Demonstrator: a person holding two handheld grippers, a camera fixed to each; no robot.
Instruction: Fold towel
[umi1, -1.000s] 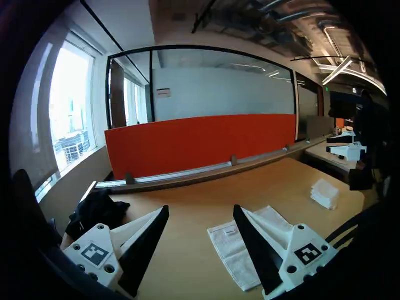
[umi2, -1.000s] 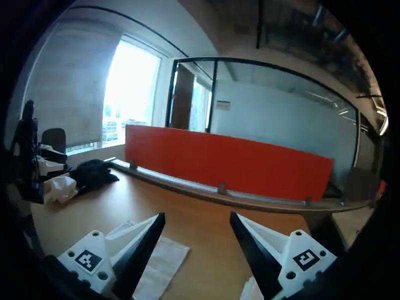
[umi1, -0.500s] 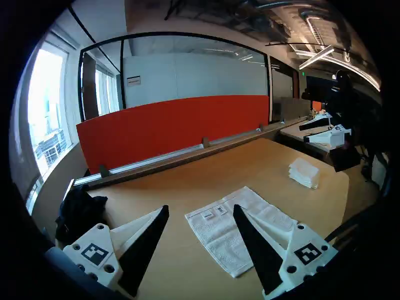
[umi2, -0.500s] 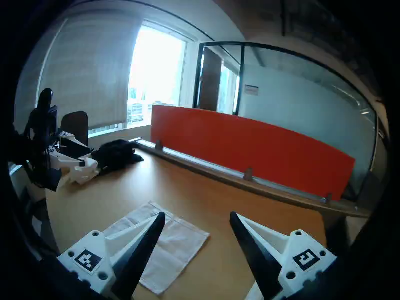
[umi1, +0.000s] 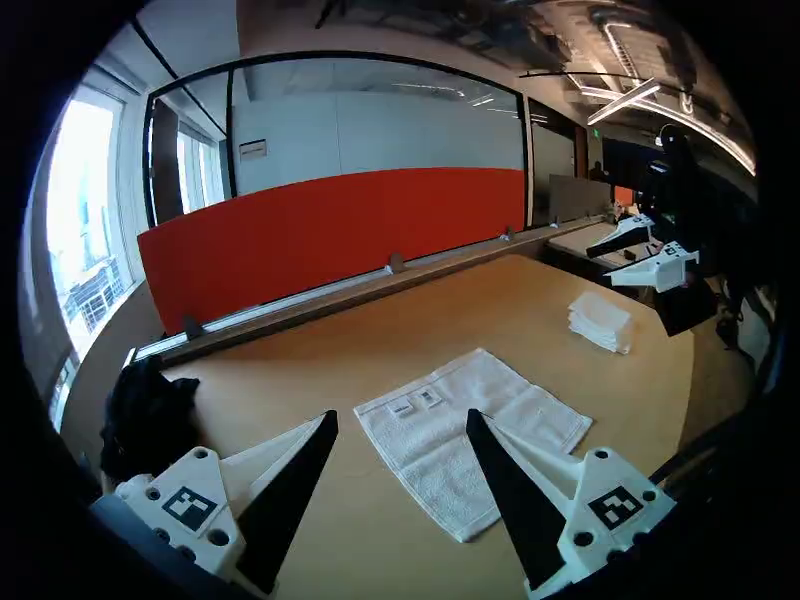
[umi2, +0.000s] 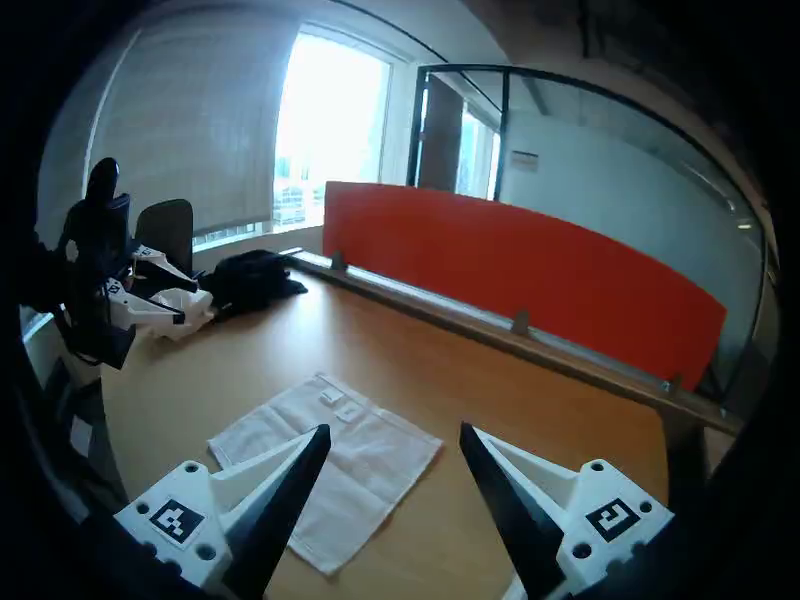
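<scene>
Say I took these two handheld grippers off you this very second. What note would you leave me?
Left gripper: open, empty, held above the table.
Right gripper: open, empty.
Towel: spread flat on the table, unfolded, tags facing up.
Stack of folded towels: farther along the table.
Done: no fold yet.
Left: grab an edge and fold the towel over.

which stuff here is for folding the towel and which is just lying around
For the job: spread white towel, left gripper, right gripper, both open.
Lying about: stack of folded cloths, black bag, orange divider.
</scene>
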